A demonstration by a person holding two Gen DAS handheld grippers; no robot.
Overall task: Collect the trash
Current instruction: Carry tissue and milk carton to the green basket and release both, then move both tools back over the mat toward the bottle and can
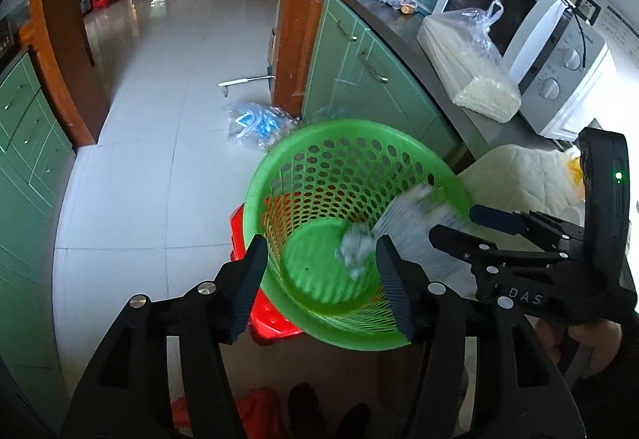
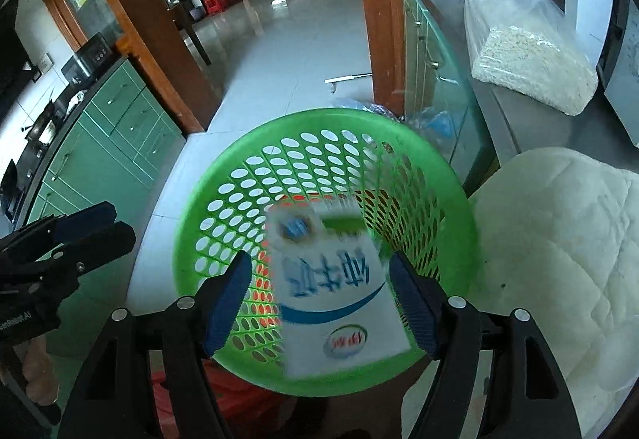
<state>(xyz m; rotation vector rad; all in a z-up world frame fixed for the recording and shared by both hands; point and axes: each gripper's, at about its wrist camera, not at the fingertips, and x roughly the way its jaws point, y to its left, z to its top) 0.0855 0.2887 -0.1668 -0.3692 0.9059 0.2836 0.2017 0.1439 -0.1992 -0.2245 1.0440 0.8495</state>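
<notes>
- The left gripper (image 1: 321, 285) is hanging over the green basket (image 1: 279, 175) with its jaws apart, holding nothing.
- A crumpled paper ball (image 1: 355, 249) is lying low inside the basket, blurred, so it looks like it is dropping to the bottom.
- The right gripper (image 2: 319, 303) is also standing open over the basket (image 2: 207, 175).
- A white milk carton (image 2: 335, 291) is sitting between its pads, but the pads are not touching it. It is blurred too, so it seems to be falling in.
- The step in hand looks like the drop: both bits of trash are going into the basket.
- Next, both grippers are probably going to need lifting clear of the rim.
- Then they can look for more trash, maybe the plastic bag (image 1: 255, 125) lying on the floor (image 1: 159, 119).
</notes>
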